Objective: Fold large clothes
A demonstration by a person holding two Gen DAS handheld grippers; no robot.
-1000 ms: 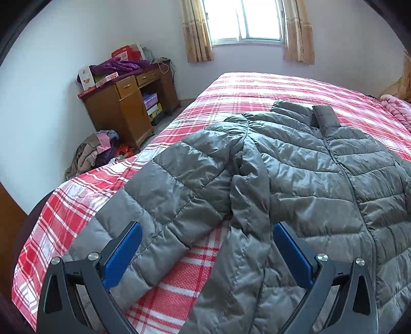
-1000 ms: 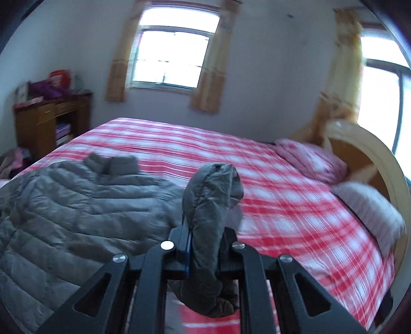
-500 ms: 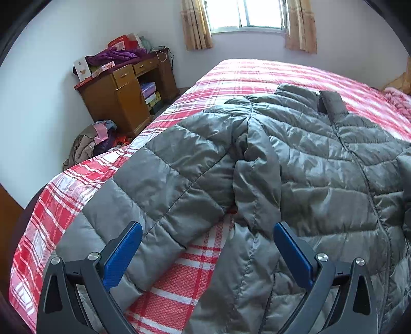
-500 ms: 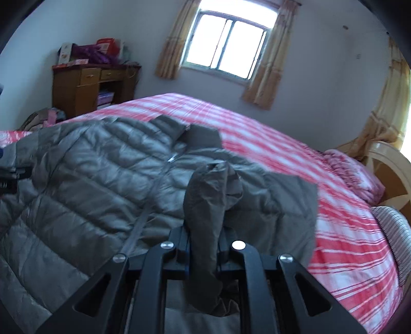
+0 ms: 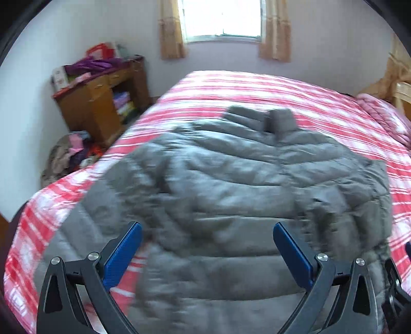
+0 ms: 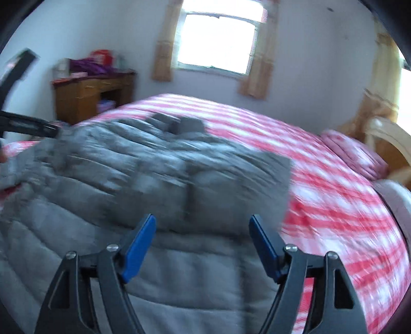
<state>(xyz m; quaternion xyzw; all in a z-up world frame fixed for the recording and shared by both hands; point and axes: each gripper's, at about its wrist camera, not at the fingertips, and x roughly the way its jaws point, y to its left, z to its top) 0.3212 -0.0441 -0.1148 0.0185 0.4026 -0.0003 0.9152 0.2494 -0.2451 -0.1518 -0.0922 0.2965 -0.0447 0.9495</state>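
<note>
**user1:** Right gripper (image 6: 202, 231) isn't clamping the sleeve anymore. Half a second back it was pinching that grey cuff upright between its fingers; now both blue pads (image 6: 140, 246) are sitting wide apart with nothing between them, and the right sleeve (image 6: 239, 179) is lying folded across the front of the grey puffer jacket (image 5: 231, 195). Both views are smearing pretty badly from motion blur, so fine detail is hard to call.

**user2:** Yeah, seeing the same. Left gripper (image 5: 206, 253) is also hanging spread open over the jacket's lower half, holding nothing. Can't tell whether it's touching the fabric or just floating above it.

**user1:** Jacket is lying face up on the red plaid bedspread (image 5: 257, 87), collar (image 5: 262, 119) pointing toward the window (image 5: 223, 18). Left sleeve (image 5: 87, 218) is stretching out toward the bed's near left corner, unfolded.

**user2:** Background stuff: wooden desk (image 5: 100, 102) standing against the left wall with a purple bundle piled on top, a heap of clothes (image 5: 69, 156) sitting on the floor beside it, and pink pillows (image 6: 352, 151) resting by the headboard on the right.
</note>
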